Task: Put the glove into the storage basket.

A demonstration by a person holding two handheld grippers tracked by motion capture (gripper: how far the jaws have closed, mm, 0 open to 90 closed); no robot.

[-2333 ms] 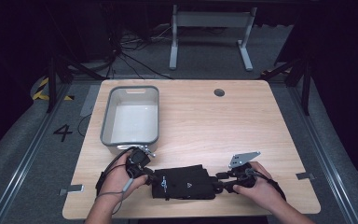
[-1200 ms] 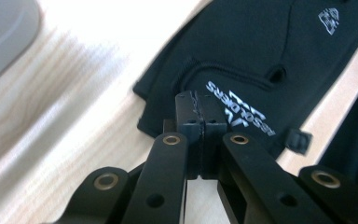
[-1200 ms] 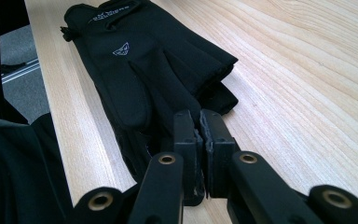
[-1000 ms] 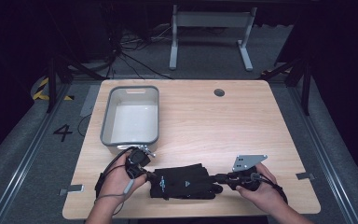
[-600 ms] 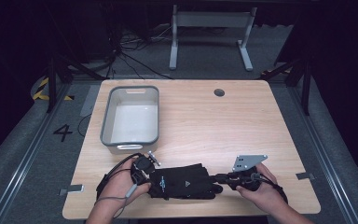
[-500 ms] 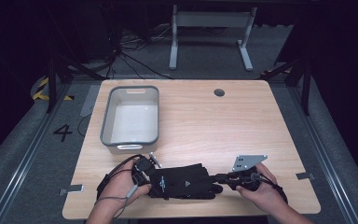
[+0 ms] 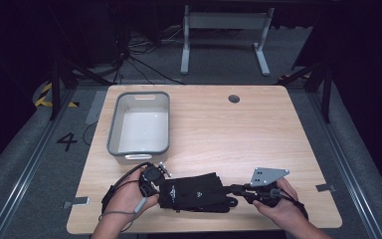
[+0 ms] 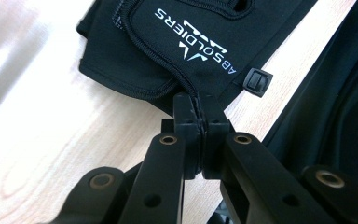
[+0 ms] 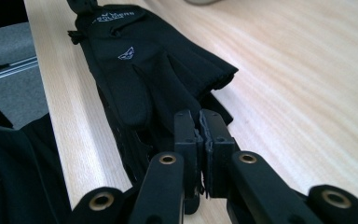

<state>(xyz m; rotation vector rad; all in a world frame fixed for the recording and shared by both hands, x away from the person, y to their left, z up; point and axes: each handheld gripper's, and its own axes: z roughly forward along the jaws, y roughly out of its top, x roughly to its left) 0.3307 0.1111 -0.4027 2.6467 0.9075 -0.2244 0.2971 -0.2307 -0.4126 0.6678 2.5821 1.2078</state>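
Note:
A pair of black gloves [image 7: 194, 191] lies stacked near the table's front edge, cuffs to the left and fingers to the right. My left gripper [image 7: 161, 186] is at the cuff end. In the left gripper view its jaws [image 8: 199, 105] have just been closing and now pinch the stitched cuff edge of the glove [image 8: 191, 28], which bears white lettering. My right gripper [image 7: 231, 189] is at the finger end. In the right gripper view it [image 9: 199, 122] is shut on a thin fingertip of the glove [image 9: 135, 70].
A grey tub [image 7: 113, 129] stands on the wooden table [image 7: 238, 134] at the back left, just beyond my left hand. A round cable hole [image 7: 234, 98] sits near the far edge. A metal desk frame [image 7: 224, 30] stands on the floor behind.
My left hand shifted slightly toward the glove's cuff and settled there. The right hand moved a little to the right about two seconds ago and has held still since.

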